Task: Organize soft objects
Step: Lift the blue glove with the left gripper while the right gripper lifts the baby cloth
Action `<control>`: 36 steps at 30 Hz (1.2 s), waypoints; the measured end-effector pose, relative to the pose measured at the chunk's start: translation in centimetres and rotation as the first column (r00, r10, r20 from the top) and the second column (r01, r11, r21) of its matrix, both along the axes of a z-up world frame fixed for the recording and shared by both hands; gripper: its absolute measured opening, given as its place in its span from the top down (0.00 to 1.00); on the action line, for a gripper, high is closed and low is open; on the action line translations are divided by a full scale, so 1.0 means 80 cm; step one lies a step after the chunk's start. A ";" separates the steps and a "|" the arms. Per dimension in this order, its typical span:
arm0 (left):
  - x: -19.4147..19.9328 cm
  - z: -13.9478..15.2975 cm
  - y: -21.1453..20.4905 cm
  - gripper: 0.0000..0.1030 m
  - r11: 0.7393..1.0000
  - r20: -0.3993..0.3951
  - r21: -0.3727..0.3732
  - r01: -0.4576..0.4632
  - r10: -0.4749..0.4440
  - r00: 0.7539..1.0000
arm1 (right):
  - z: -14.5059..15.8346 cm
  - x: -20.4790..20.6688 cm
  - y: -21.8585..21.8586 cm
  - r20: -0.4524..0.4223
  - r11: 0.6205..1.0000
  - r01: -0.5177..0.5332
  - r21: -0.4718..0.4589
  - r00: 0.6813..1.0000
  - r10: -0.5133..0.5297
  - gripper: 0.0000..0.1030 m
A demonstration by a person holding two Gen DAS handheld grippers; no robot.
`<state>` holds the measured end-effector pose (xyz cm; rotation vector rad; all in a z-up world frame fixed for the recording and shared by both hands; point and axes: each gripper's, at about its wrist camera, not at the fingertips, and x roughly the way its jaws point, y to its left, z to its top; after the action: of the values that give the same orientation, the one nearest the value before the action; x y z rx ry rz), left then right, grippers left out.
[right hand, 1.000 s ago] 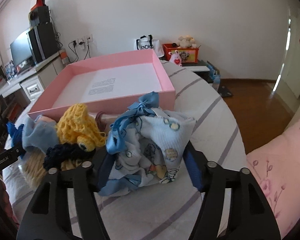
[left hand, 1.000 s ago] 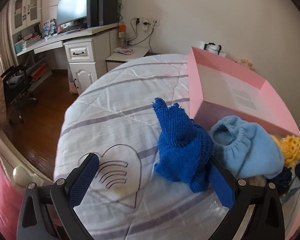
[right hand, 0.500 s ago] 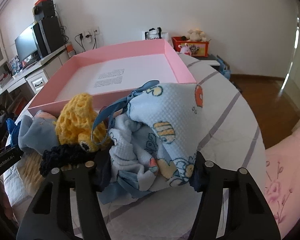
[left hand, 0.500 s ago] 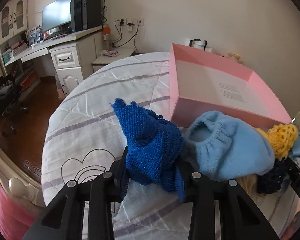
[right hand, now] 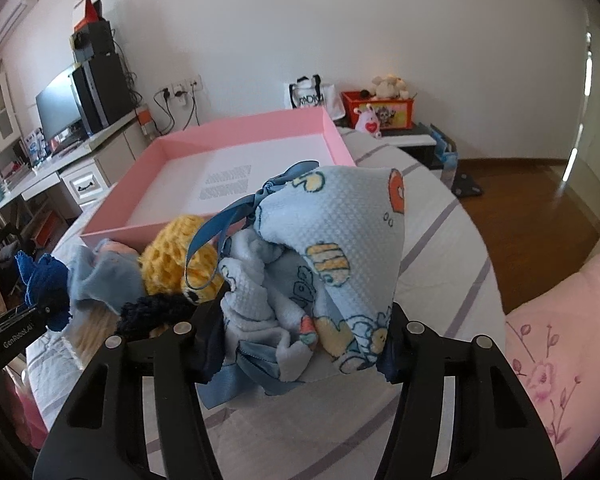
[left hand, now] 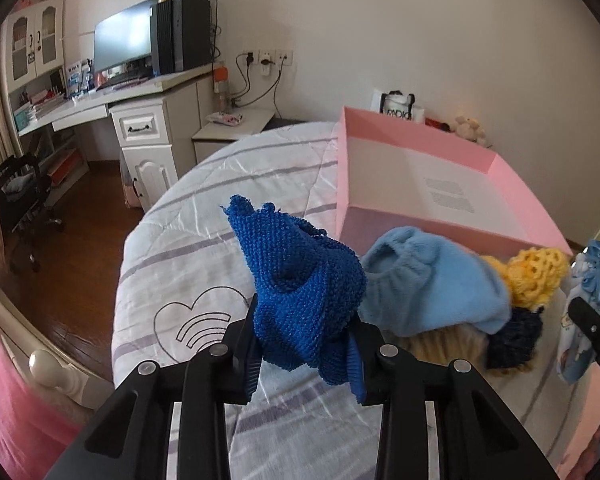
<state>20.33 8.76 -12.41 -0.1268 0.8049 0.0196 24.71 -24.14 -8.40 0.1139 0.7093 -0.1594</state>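
- Gripping a blue knitted cloth (left hand: 304,292), our left gripper (left hand: 306,354) has its pads pressed into the bunched lower part, and the rest of the cloth sticks up above the fingers, clear of the striped bedspread (left hand: 228,184).
- We have the right gripper (right hand: 302,340) clamped on a pale blue printed cloth (right hand: 332,256) with a blue ribbon (right hand: 236,216); the cloth bulges up between the fingers and hangs in front of the pink box (right hand: 228,136).
- On the left view we see a light blue fleece piece (left hand: 428,284) just right of the knitted cloth, touching a yellow crochet piece (left hand: 536,276) and a dark navy knit (left hand: 516,340), all heaped against the box's near wall.
- That view alone gives us the heart drawing (left hand: 200,316) on the bedspread and the desk (left hand: 140,92) with its monitor.
- We get more on the right view: the box's white floor with printed text, bare of cloth, and the red toy bin (right hand: 380,114) by the wall.
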 end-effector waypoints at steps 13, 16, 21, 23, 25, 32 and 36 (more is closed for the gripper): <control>-0.069 0.057 -0.016 0.69 0.999 0.118 0.008 0.047 -0.048 0.992 | 0.054 -0.049 0.022 0.123 0.999 -0.045 -0.026 0.991 0.048 0.47; -0.091 0.074 -0.021 0.69 0.998 0.164 0.019 0.055 -0.057 0.985 | 0.070 -0.062 0.031 0.160 0.998 -0.055 -0.042 0.985 0.061 0.47; -0.123 0.094 -0.021 0.69 0.998 0.214 0.020 0.063 -0.066 0.975 | 0.097 -0.088 0.041 0.228 0.996 -0.063 -0.062 0.971 0.075 0.46; -0.136 0.103 -0.021 0.69 0.998 0.240 0.033 0.055 -0.062 0.969 | 0.106 -0.099 0.045 0.254 0.995 -0.068 -0.066 0.964 0.083 0.46; -0.149 0.110 -0.021 0.69 0.998 0.267 0.046 0.047 -0.057 0.962 | 0.115 -0.107 0.048 0.278 0.995 -0.070 -0.074 0.957 0.088 0.46; -0.209 0.131 -0.023 0.69 0.997 0.364 0.066 0.044 -0.065 0.929 | 0.140 -0.137 0.065 0.344 0.991 -0.084 -0.108 0.932 0.116 0.46; -0.240 0.134 -0.019 0.69 0.996 0.397 0.060 0.061 -0.080 0.914 | 0.146 -0.150 0.070 0.370 0.988 -0.095 -0.122 0.919 0.134 0.46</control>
<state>1.14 7.21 -1.69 -0.0546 0.3978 -0.0547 12.70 -18.56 3.25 0.0037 0.3202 -0.0575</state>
